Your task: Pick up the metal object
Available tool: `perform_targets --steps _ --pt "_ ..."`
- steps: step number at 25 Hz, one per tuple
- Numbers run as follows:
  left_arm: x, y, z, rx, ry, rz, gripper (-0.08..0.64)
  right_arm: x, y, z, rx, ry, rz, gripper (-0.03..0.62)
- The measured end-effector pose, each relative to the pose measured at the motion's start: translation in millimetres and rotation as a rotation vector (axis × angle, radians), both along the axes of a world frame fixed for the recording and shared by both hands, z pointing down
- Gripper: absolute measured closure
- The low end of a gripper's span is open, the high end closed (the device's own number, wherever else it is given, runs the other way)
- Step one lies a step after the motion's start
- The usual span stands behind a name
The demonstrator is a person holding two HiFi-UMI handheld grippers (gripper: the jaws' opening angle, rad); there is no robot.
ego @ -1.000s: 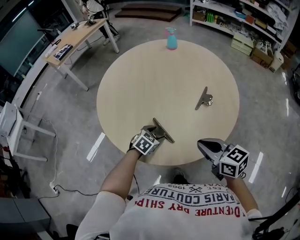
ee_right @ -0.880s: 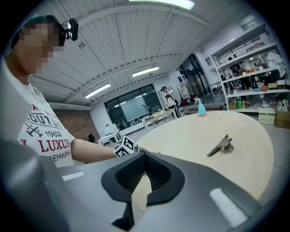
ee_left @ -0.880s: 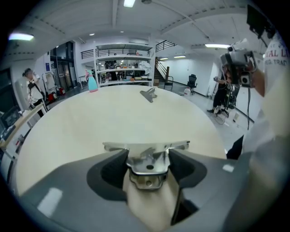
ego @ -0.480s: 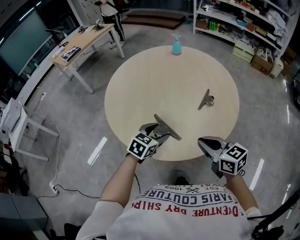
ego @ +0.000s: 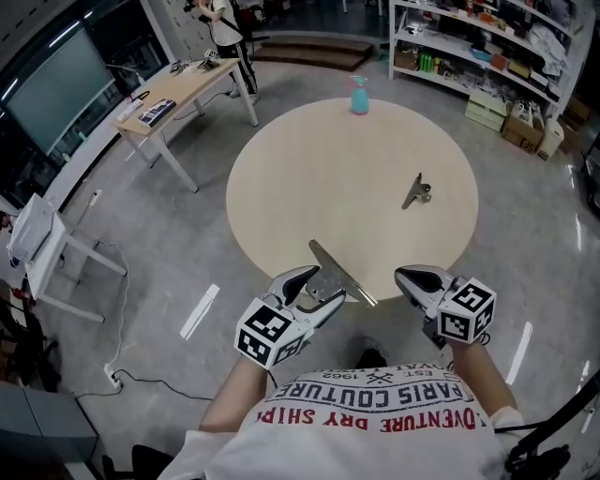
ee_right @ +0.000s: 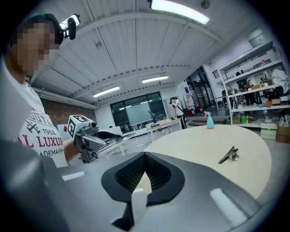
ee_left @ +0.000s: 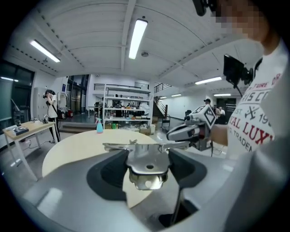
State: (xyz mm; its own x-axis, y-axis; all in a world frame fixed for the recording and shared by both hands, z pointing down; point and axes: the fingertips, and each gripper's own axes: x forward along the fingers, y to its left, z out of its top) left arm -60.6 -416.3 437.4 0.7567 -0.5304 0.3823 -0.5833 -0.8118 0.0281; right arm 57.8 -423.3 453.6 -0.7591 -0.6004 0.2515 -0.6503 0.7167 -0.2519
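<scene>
My left gripper [ego: 317, 287] is shut on a flat, shiny metal clip [ego: 343, 275], which hangs in the air just off the near edge of the round wooden table [ego: 309, 178]. In the left gripper view the clip [ee_left: 147, 164] sits pinched between the two grey jaws, its long blade lying crosswise. A second metal clip [ego: 417, 192] lies on the table's right side, also seen in the right gripper view [ee_right: 228, 155]. My right gripper [ego: 407, 277] hovers near the table's front edge, to the right of the left one, its jaws together on nothing [ee_right: 145, 156].
A blue spray bottle [ego: 359, 97] stands at the table's far edge. A wooden desk [ego: 183, 89] is at the back left, shelves with boxes [ego: 487, 56] at the back right. A person [ego: 225, 23] stands beside the desk.
The left gripper has carried the clip up off the table and back toward me, past the near edge. The right gripper has stayed about where it was.
</scene>
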Motion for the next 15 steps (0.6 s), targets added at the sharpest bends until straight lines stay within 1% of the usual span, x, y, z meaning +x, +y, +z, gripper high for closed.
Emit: perform_targets --steps 3,7,10,15 --pt "-4.7 21.5 -0.9 -0.016 0.02 0.017 0.278 -11.2 19.0 -7.0 0.017 -0.003 -0.001 0.592" --pt "-4.2 49.0 -2.0 -0.009 0.027 0.044 0.278 -17.1 47.1 -13.1 0.046 0.01 -0.006 0.592" --pt "-6.4 71.3 -2.6 -0.011 0.046 0.058 0.278 -24.9 73.6 -14.7 0.056 0.014 -0.018 0.592" --pt "-5.7 121.3 -18.3 0.009 0.059 0.071 0.278 -28.3 121.3 -30.4 0.079 0.02 -0.029 0.592"
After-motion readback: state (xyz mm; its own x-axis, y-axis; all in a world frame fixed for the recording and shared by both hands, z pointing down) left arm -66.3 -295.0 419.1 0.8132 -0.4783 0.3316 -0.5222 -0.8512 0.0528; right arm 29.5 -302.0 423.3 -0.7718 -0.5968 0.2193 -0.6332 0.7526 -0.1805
